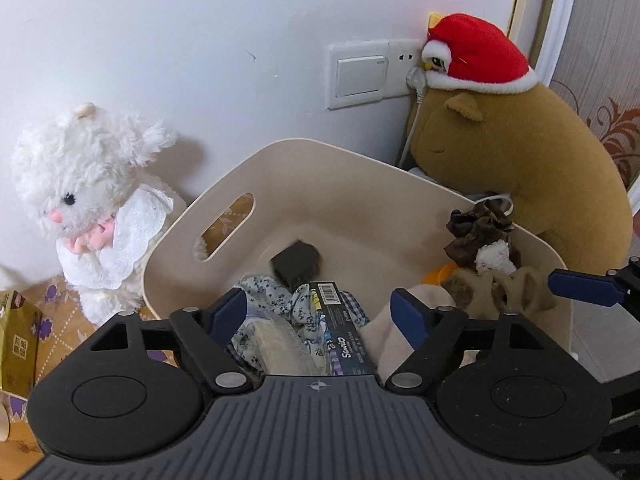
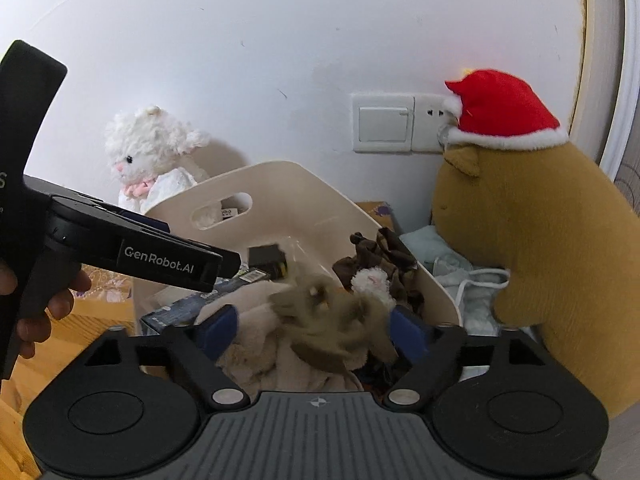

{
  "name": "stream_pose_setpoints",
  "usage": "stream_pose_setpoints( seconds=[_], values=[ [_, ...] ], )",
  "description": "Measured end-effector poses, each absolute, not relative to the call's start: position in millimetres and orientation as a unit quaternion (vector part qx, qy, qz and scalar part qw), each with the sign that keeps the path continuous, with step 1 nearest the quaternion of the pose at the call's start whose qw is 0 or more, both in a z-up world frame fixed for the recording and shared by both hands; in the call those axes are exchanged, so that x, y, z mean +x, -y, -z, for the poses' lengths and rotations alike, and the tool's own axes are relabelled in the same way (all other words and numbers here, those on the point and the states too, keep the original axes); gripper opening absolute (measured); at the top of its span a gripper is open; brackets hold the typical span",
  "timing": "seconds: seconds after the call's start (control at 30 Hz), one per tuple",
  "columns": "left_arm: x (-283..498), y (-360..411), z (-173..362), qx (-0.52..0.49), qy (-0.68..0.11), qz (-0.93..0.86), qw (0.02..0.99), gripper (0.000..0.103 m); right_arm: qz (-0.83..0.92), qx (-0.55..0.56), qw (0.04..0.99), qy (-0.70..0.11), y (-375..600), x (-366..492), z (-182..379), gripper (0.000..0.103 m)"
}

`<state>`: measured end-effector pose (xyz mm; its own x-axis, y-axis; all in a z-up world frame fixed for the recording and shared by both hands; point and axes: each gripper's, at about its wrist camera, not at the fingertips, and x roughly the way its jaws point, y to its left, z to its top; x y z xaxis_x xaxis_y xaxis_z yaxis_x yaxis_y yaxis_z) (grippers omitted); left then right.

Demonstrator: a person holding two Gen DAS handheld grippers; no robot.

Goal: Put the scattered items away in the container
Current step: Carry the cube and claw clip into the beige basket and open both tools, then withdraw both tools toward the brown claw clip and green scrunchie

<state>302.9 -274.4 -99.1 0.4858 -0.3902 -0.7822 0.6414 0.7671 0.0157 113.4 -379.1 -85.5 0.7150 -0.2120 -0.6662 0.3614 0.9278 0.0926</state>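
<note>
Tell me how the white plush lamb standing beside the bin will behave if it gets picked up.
The white plush lamb looks fluffy and stuffed, so it is probably light and squashes under the pads. Its lace bib hangs loose and may slip if pinched alone. It stands upright against the wall, so a nudge would likely tip it.

Cream plastic container (image 1: 360, 184) with slotted handle cutouts, standing upright by the wall, holding a floral cloth (image 1: 276, 300), a dark printed box (image 1: 340, 320) lying flat, a small black block (image 1: 296, 266) on its floor, beige plush fabric (image 2: 260, 320), a brown scrunchie (image 1: 480, 228) at its right rim
</note>
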Motion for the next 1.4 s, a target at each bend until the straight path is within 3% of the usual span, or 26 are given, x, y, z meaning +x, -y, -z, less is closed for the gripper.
stream_pose_setpoints(
  seconds=[0.03, 0.63, 1.0, 1.4],
  values=[
    [303, 273, 98, 0.153, -0.406, 0.304, 0.848, 0.082, 0.157, 0.107, 0.921, -0.339, 377, 112, 83, 0.103],
    [299, 187, 63, 0.136, -0.378, 0.27, 0.875, 0.086, 0.137, 0.109, 0.942, -0.287, 310, 95, 63, 0.103],
    [307, 113, 105, 0.165, -0.422, 0.233, 0.86, 0.086, 0.092, 0.107, 0.94, -0.31, 246, 92, 83, 0.103],
    [300, 92, 168, 0.194, -0.48, 0.252, 0.818, 0.086, 0.108, 0.109, 0.908, -0.389, 225, 102, 148, 0.103]
  ],
)
